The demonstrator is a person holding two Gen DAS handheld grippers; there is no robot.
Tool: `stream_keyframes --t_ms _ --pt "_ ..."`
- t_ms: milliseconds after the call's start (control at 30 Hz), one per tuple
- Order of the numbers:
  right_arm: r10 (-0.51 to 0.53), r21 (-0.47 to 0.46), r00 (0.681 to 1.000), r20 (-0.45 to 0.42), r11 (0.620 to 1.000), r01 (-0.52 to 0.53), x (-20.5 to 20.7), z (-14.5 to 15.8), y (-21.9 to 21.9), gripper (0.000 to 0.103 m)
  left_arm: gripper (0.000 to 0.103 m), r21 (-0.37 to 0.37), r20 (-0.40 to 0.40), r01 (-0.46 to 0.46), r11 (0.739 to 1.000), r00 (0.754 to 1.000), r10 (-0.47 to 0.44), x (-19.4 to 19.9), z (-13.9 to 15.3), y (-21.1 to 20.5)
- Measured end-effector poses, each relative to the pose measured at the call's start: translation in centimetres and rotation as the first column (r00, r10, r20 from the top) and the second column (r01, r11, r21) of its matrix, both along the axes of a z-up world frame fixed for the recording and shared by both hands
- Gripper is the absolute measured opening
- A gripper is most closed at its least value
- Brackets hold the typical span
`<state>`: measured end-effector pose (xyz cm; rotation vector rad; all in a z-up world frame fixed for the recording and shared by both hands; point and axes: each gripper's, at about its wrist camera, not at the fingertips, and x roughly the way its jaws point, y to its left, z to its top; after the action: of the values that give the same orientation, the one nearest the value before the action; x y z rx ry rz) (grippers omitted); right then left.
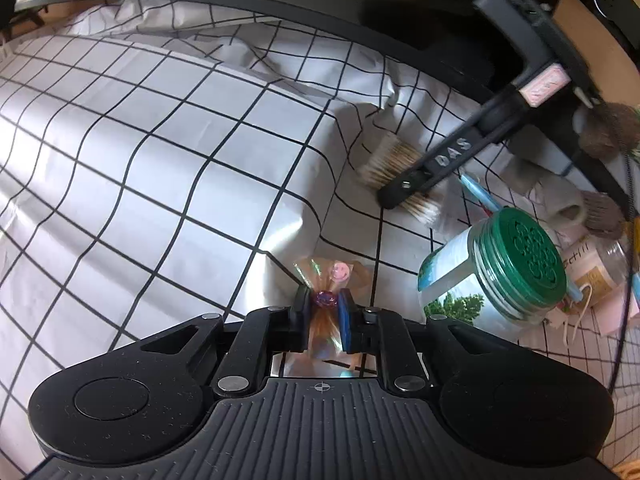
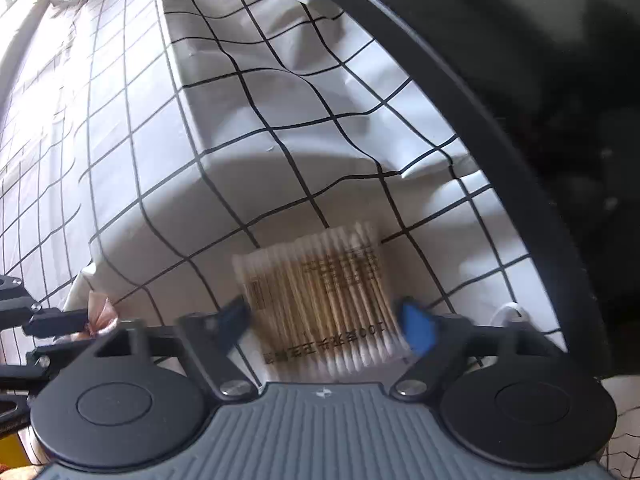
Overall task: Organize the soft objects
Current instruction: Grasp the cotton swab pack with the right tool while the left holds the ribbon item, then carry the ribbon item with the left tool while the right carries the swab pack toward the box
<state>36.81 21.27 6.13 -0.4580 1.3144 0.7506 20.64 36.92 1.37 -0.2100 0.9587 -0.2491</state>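
My left gripper (image 1: 325, 304) is shut on a small shiny cellophane bag (image 1: 326, 276) with a pink smiley sticker and a purple tie, held over the grid-patterned white cloth (image 1: 160, 160). My right gripper (image 2: 326, 322) is open, its blue-padded fingers either side of a clear pack of cotton swabs (image 2: 320, 300) lying on the cloth. The swab pack also shows in the left wrist view (image 1: 396, 172), with the right gripper's finger (image 1: 436, 164) across it. The left gripper and its bag show at the left edge of the right wrist view (image 2: 96, 316).
A glass jar with a green lid (image 1: 496, 276) lies on its side to the right. Behind it are a clear bottle (image 1: 600, 272), a blue pen (image 1: 480, 196) and fluffy grey-brown items (image 1: 604, 132). A dark curved rim (image 1: 320, 20) bounds the cloth at the back.
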Motion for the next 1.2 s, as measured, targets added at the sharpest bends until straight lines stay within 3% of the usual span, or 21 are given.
stream_keyframes --t_ms 167,367,533,767,967,1200 --pt "-0.027 0.063 0.996 0.083 0.998 0.022 -2.2 5.8 -1.7 0.072 0.016 -0.014 0.015 -0.003 1.0 1.0 0.003 -1.0 1.5 0.0" --pt "-0.079 0.142 0.976 0.203 0.989 0.051 -6.0 14.4 -5.2 0.073 0.016 0.02 0.126 0.014 1.0 0.992 -0.016 -3.2 6.9 0.2" --pt "-0.144 0.192 0.954 0.263 0.977 0.095 -9.2 19.3 -8.2 0.073 0.016 0.049 0.2 0.044 0.998 0.978 -0.053 -4.1 11.1 -1.4" --pt "-0.232 0.239 0.92 0.315 0.958 0.159 -12.9 22.0 -12.6 0.073 0.016 0.064 0.249 0.109 0.992 0.961 -0.121 -5.1 14.6 -5.4" --pt "-0.326 0.245 0.888 0.323 0.935 0.255 -15.4 22.7 -18.0 0.073 0.016 0.038 0.238 0.187 0.982 0.953 -0.19 -5.1 15.2 -9.7" --pt "-0.468 0.268 0.823 0.321 0.879 0.395 -17.0 22.8 -25.2 0.073 0.016 0.046 0.256 0.324 0.945 0.911 -0.324 -5.6 15.6 -15.4"
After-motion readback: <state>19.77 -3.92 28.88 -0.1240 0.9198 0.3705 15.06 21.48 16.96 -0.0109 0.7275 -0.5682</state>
